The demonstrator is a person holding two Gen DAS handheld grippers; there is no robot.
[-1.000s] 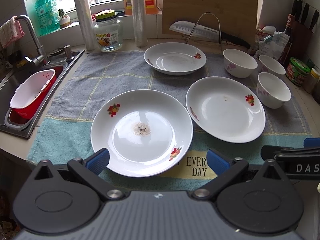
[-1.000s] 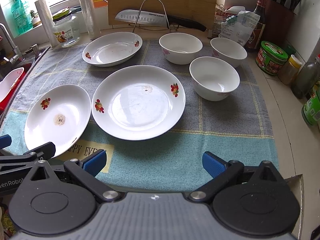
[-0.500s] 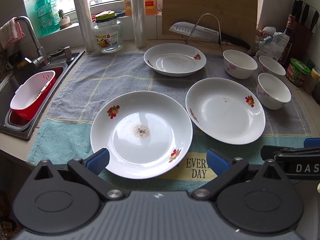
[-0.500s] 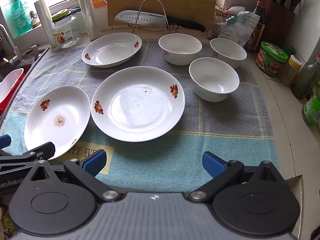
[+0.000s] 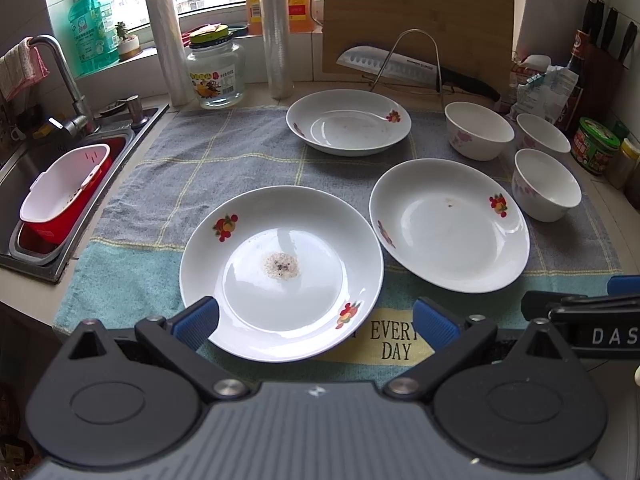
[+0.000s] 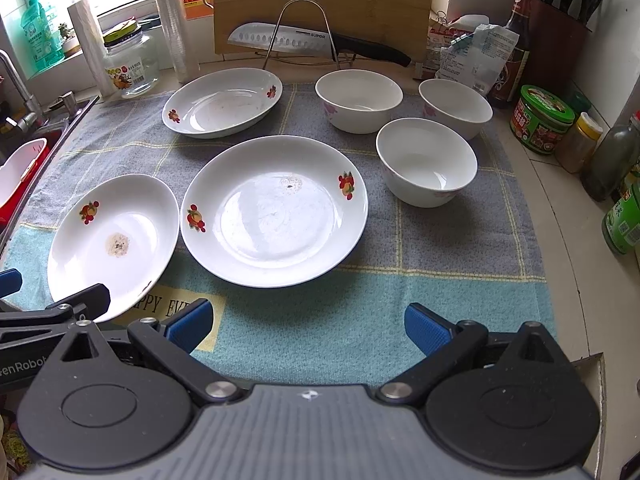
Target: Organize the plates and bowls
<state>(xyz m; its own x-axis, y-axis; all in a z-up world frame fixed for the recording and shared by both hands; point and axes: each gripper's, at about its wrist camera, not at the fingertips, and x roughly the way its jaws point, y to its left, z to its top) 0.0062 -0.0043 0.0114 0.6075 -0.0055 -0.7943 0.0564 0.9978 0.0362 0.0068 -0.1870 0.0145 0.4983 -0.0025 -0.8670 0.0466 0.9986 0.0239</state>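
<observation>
Three white plates with fruit prints lie on a grey and teal towel [image 5: 192,168]: a near left plate [image 5: 280,272] [image 6: 112,240] with a food stain, a middle plate [image 5: 448,224] [image 6: 274,210], and a far plate [image 5: 348,122] [image 6: 222,102]. Three white bowls stand at the right: one at the back [image 5: 478,130] [image 6: 358,100], one far right [image 5: 542,136] [image 6: 454,108], one nearest [image 5: 546,184] [image 6: 426,160]. My left gripper [image 5: 316,320] is open and empty, its jaws either side of the near plate's front rim. My right gripper [image 6: 306,322] is open and empty over the towel's front.
A sink [image 5: 48,184] with a red and white strainer [image 5: 64,192] is at the left. A glass jar [image 5: 216,68], film rolls, a knife on a wire rack [image 6: 304,40] and a cutting board [image 5: 416,16] line the back. Jars and bottles [image 6: 544,118] stand at the right.
Both grippers have edged slightly forward and lower toward the dishes. Nothing on the towel has moved.
</observation>
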